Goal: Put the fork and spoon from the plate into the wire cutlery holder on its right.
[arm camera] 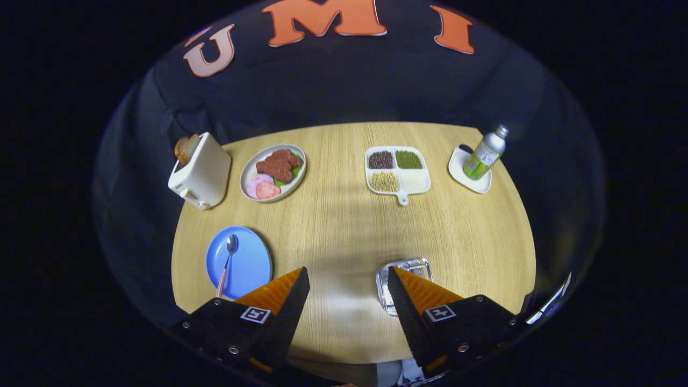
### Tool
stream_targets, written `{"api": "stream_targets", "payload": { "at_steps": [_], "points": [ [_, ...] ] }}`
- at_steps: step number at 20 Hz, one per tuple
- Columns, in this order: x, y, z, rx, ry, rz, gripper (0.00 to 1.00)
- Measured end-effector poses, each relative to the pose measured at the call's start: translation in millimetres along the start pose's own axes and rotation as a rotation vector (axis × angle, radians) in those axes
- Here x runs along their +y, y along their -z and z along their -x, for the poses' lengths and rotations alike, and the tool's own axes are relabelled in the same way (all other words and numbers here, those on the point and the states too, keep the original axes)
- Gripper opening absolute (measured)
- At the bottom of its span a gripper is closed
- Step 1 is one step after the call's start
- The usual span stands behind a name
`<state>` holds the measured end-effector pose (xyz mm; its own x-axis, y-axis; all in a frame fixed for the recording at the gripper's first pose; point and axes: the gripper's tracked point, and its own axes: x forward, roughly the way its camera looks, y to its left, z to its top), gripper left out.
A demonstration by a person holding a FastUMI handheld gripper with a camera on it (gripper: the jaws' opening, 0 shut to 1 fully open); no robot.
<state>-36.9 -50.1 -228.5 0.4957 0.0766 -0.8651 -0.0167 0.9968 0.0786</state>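
Observation:
A blue plate (244,260) lies on the wooden table just ahead of my left finger. On it rests a spoon (227,260) with a metal bowl and a striped pinkish handle that points toward me. To the plate's right stands the wire cutlery holder (400,271), partly hidden behind my right finger; I cannot tell what is inside it. My gripper (348,279) hovers above the table's near edge, open, with bare table between its fingers.
Beyond the plate stand a white toaster (201,171) with bread and an oval dish of meat (273,172). Farther right are a divided tray of beans (398,171) and a bottle (485,153) on a small white dish (466,177).

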Motion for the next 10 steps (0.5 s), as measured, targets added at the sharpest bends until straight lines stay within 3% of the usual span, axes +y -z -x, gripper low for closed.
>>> {"api": "stream_targets", "payload": {
  "at_steps": [6,10],
  "points": [
    [39,-37,12,-0.301,0.01,0.028,0.89],
    [49,-64,27,-0.499,0.066,0.037,0.89]
  ]
}}
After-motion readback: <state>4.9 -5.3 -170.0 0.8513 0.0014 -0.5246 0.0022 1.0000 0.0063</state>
